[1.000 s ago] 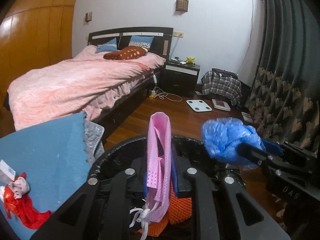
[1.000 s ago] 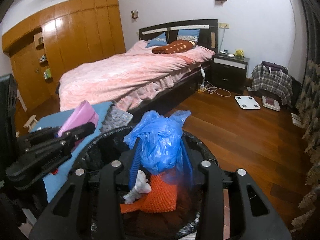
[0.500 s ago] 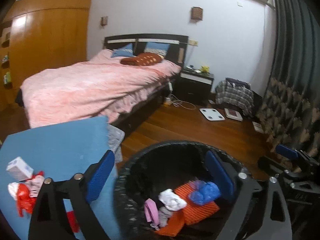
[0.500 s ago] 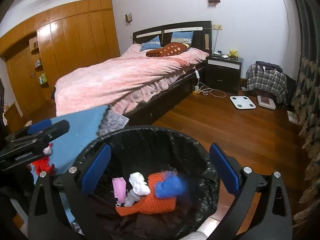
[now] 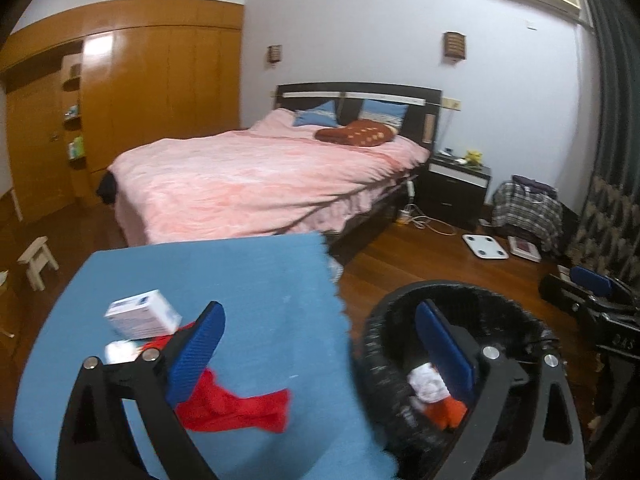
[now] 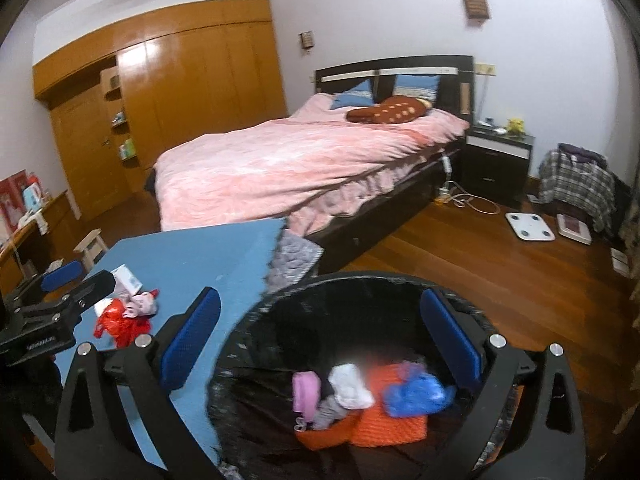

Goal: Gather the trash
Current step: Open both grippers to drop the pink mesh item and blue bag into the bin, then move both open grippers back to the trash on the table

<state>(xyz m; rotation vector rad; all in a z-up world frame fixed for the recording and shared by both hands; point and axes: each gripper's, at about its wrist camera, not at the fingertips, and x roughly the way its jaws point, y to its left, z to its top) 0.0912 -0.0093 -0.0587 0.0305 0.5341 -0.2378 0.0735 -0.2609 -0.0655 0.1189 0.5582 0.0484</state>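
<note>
Above bin (image 6: 360,284): right tool (image 6: 320,344) wide, empty. Over blue cloth (image 5: 256,280): left tool (image 5: 320,348) opening, empty.

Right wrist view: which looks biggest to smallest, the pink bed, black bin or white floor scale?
1. Pink bed
2. Black bin, though nearness to the camera inflates it
3. White floor scale
</note>
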